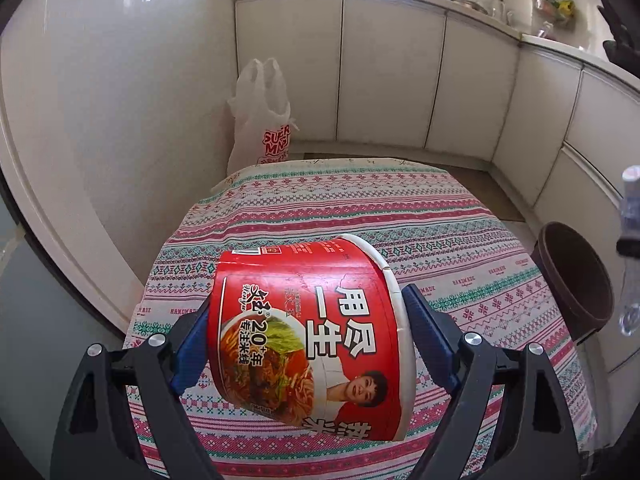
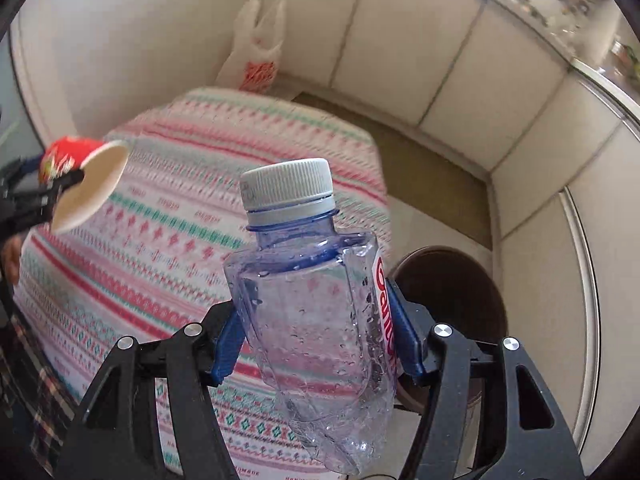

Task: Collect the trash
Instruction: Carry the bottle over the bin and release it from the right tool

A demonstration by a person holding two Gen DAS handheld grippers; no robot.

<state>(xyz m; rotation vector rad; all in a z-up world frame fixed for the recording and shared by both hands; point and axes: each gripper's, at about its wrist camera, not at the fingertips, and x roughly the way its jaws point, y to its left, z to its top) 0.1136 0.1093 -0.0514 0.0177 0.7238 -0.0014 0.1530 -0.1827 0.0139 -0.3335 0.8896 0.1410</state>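
Between the right gripper's (image 2: 316,344) blue pads sits a crumpled clear plastic water bottle (image 2: 316,320), clamped and lifted above the striped tablecloth (image 2: 168,216). Left gripper (image 1: 310,344) clasps a red paper noodle bowl (image 1: 308,332) sideways. Both look collected; next, I'd say, carry them over the brown round bin (image 2: 456,292) beside the table and release.

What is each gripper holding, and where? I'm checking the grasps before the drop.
Left gripper: red noodle cup, clamped base to rim. Right gripper: clear plastic bottle, pinched across its crumpled body.
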